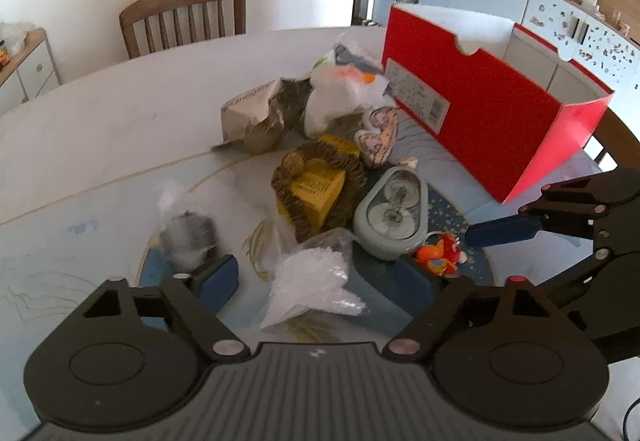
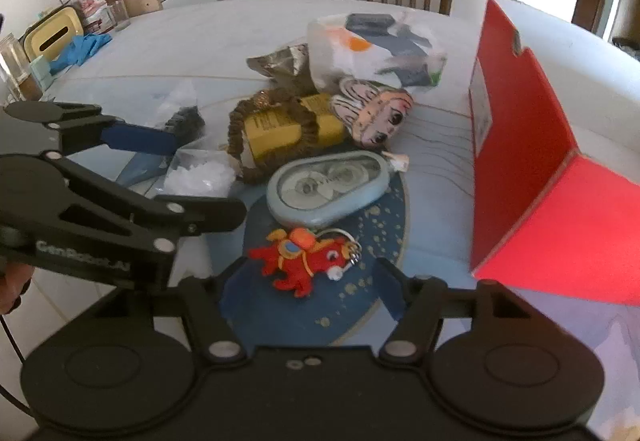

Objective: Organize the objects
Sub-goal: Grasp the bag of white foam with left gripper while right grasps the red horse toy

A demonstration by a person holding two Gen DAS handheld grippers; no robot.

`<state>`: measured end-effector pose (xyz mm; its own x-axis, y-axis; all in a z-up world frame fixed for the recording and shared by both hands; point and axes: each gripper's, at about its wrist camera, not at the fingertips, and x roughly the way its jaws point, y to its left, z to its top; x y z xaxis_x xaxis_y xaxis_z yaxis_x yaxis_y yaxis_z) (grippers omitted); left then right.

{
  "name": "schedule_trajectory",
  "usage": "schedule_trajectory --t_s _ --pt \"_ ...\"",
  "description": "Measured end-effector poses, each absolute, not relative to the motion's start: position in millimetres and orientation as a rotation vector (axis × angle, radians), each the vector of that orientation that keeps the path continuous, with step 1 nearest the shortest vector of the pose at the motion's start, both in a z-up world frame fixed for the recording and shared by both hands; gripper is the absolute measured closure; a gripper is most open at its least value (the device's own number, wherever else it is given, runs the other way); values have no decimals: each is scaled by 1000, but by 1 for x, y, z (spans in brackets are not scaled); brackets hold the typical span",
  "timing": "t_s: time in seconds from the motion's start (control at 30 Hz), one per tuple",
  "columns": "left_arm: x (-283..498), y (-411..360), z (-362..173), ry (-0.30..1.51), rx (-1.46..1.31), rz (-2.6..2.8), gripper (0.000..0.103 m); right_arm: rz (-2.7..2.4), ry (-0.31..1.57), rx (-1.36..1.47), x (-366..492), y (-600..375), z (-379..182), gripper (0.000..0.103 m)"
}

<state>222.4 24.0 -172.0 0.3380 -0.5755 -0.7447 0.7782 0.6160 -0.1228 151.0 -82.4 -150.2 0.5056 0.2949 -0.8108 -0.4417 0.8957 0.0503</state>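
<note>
My left gripper (image 1: pixel 316 277) stands open around a clear bag of white granules (image 1: pixel 312 281); both blue pads are clear of it. My right gripper (image 2: pixel 310 285) is open too, with a red plush keychain (image 2: pixel 308 261) lying on the table between its fingers, untouched. A pile sits just beyond: a grey-blue tape dispenser (image 2: pixel 328 187), a yellow box wound with brown cord (image 2: pixel 280 129), a cartoon-face plush (image 2: pixel 376 113) and a bag of dark bits (image 1: pixel 188 237). The open red shoe box (image 1: pixel 500 121) stands to the right. One finger of the right gripper (image 1: pixel 504 229) shows beside the keychain (image 1: pixel 440 255).
A plastic bag of mixed items (image 2: pixel 376 45) and a crumpled paper box (image 1: pixel 256 113) lie at the pile's far side. A wooden chair (image 1: pixel 184 17) stands behind the round table (image 1: pixel 100 129). Blue gloves (image 2: pixel 80 47) and jars sit at the left edge; cupboards (image 1: pixel 560 13) line the far right.
</note>
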Motion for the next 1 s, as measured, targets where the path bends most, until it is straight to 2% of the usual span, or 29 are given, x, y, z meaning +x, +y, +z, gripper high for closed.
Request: schedule_trajectory --t_s 0.13,0.23,0.3,0.37,0.4,0.6,0.93,0.97,1.0 --pt "225 23 -176 857 276 -895 33 453 932 -190 152 -78 -149 44" --pt "225 22 -178 868 274 -901 43 451 929 -193 153 -76 -149 45" --pt "225 22 -179 880 270 -902 54 449 927 -188 152 -76 -150 46" --pt "225 23 -180 885 265 -900 57 449 924 -187 152 -76 -149 48" --pt "225 23 -180 882 264 -898 62 449 922 -187 152 -76 -149 49" --pt "226 26 -178 889 260 -896 66 446 905 -200 149 -74 -149 51" --pt "222 37 -162 888 217 -904 66 425 871 -174 137 -87 -132 51" --pt "221 38 -158 882 211 -909 66 424 864 -170 135 -90 -128 53" --pt "219 38 -154 873 210 -913 66 424 863 -165 134 -92 -125 63"
